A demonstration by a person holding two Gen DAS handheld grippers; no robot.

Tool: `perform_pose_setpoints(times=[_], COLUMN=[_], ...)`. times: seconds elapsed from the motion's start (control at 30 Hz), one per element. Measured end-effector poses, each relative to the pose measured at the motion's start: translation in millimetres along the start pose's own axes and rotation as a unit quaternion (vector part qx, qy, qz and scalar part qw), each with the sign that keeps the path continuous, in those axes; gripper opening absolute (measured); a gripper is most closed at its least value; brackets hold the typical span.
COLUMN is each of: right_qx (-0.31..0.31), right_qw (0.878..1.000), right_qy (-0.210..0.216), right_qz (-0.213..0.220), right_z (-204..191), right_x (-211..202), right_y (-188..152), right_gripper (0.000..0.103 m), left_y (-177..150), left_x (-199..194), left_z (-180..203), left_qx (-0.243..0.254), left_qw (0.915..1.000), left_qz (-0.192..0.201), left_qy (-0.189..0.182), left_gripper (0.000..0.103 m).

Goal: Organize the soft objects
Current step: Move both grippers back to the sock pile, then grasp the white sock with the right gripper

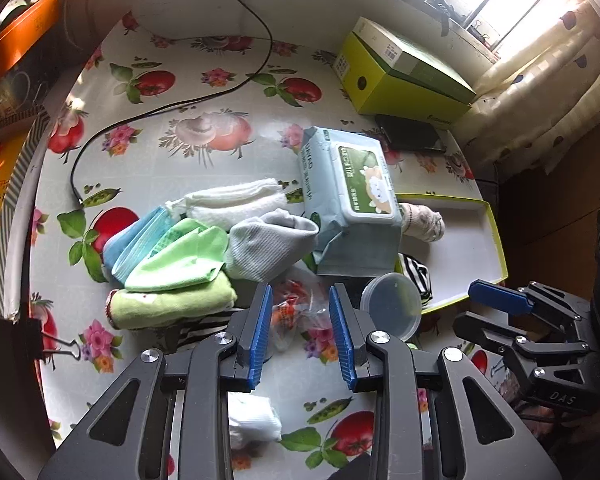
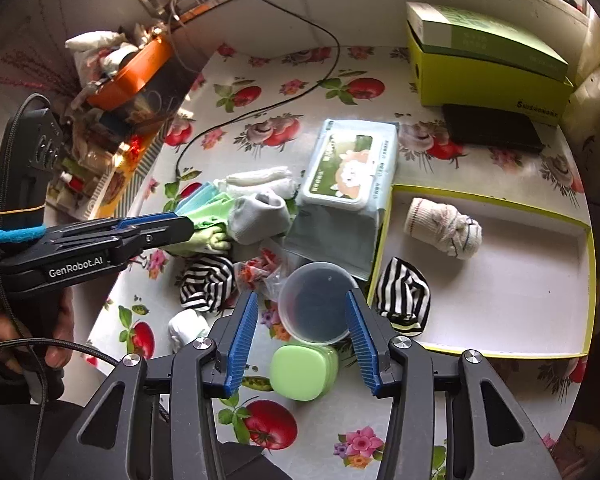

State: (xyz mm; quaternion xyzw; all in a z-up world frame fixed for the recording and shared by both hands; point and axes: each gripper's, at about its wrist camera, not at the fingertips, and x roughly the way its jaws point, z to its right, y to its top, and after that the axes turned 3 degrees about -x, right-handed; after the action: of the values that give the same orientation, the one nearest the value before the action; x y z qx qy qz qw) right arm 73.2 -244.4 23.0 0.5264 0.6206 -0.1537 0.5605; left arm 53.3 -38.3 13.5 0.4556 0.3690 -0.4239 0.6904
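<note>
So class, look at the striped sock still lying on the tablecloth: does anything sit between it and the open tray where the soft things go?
Yes. The clear plastic tub sits directly between the striped sock and the tray, with the crinkled snack wrapper beside it. The wipes pack crowds the tray's left wall further back.

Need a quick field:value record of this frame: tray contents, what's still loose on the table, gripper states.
tray: rolled white sock inside; striped sock over its near-left edge
loose pile: grey sock, green cloths, second striped sock
wipes pack: beside tray
left gripper: open, empty
right gripper: open, empty, above clear plastic lid
</note>
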Motion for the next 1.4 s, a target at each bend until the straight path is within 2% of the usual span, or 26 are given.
perform_pose_setpoints(times=[0.4, 0.73, 1.17, 1.4], right_qx=[-0.066, -0.112, -0.201, -0.226], right_qw=[0.997, 0.991, 0.966, 0.953], right_qy=[0.024, 0.049, 0.088, 0.078], right_qz=[-0.027, -0.057, -0.137, -0.186], right_z=[-51, -83, -140, -153], right_x=[15, 37, 105, 157], right_y=[1, -4, -25, -35], right_gripper=[0.045, 0.045, 0.048, 0.050], left_y=[-35, -57, -83, -96], left_x=[-16, -17, -29, -33], left_z=[-56, -84, -124, -144], left_qx=[-0.048, -0.096, -0.150, -0.176], left_qw=[0.9981, 0.9948, 0.9878, 0.9834], left_qz=[0.000, -0.009, -0.005, -0.008], left_qy=[0.039, 0.034, 0.042, 0.044], left_gripper=[0.031, 0.031, 0.031, 0.031])
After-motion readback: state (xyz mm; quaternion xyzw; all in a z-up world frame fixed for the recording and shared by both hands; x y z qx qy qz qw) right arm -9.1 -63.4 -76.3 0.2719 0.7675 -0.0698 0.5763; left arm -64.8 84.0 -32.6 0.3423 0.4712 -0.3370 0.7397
